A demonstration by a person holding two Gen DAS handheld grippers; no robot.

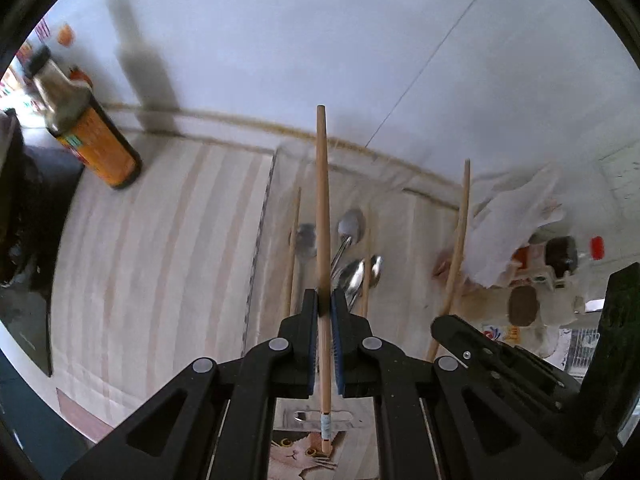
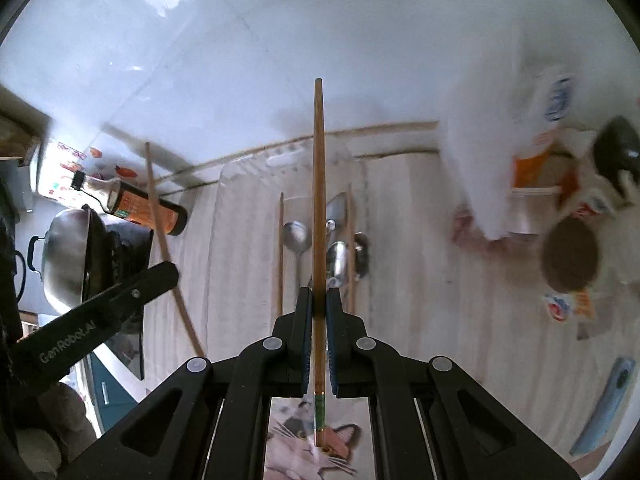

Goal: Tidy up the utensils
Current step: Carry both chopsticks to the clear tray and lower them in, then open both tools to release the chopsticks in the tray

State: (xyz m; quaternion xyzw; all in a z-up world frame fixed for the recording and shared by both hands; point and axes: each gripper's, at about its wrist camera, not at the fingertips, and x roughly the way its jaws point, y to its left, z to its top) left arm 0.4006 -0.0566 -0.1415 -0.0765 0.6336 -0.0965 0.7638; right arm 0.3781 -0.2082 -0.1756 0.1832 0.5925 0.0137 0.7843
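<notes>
My left gripper (image 1: pixel 324 300) is shut on a pale wooden chopstick (image 1: pixel 323 200) that sticks out forward between its pads. My right gripper (image 2: pixel 319 298) is shut on a darker chopstick (image 2: pixel 319 200) in the same way. Both hang above a clear tray (image 2: pixel 218 220) on the striped counter, holding several spoons (image 2: pixel 297 236) and two loose chopsticks (image 2: pixel 281 248). In the left wrist view the tray (image 1: pixel 260 240), the spoons (image 1: pixel 352 226) and the right gripper's chopstick (image 1: pixel 460 240) show. The left gripper's chopstick (image 2: pixel 160 232) shows at the left of the right wrist view.
A soy sauce bottle (image 1: pixel 96 136) stands at the back left by the white wall. A wok (image 2: pixel 66 256) sits on the stove at the left. A white plastic bag (image 2: pixel 488 152), packets and a brown round lid (image 2: pixel 570 258) crowd the right side.
</notes>
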